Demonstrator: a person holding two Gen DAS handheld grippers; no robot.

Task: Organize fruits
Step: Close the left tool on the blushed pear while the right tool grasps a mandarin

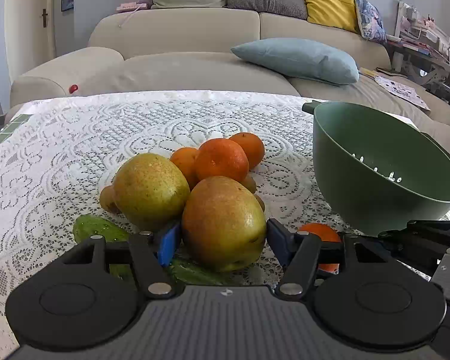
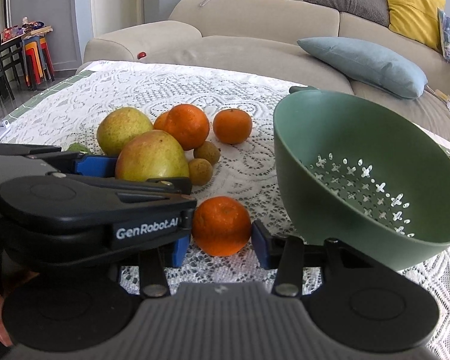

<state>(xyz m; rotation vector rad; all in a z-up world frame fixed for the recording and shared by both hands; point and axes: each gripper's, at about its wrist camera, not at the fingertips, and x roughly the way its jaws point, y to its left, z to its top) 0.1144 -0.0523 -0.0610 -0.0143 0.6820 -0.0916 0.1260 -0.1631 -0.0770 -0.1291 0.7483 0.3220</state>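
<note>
- Colander [image 2: 300,150] is standing empty to the right of both grippers. A loaded gripper swinging in low is risking a knock on its near wall, which would shift it on the lace tablecloth [image 1: 75,150].
- Left gripper [image 1: 222,237] is straddling the near pear [image 1: 219,207], with a blue pad at each flank. Whether the pads are pressing cannot be told. The pear is rounded and smooth, so a grip off its widest part is likely to let it squirt forward.
- The near pear is leaning against the far pear [image 1: 150,189] and the mandarin pile ahead of the left gripper. Lifting it is likely to set those neighbours rolling.
- Right gripper [image 2: 220,243] is clamping one mandarin [image 2: 220,225], which is resting on the cloth just left of the colander. Hard pressure is risking a split rind.
- The left gripper's body is overlapping the right gripper's left finger in the right wrist view. Both moving at once are risking a collision.
- Counts: one colander; two pears; four mandarins (three piled, one clamped); three small brown fruits [image 2: 199,171] showing.
- A green bumpy item [image 1: 99,228] is lying under the left gripper. Its count cannot be told.
</note>
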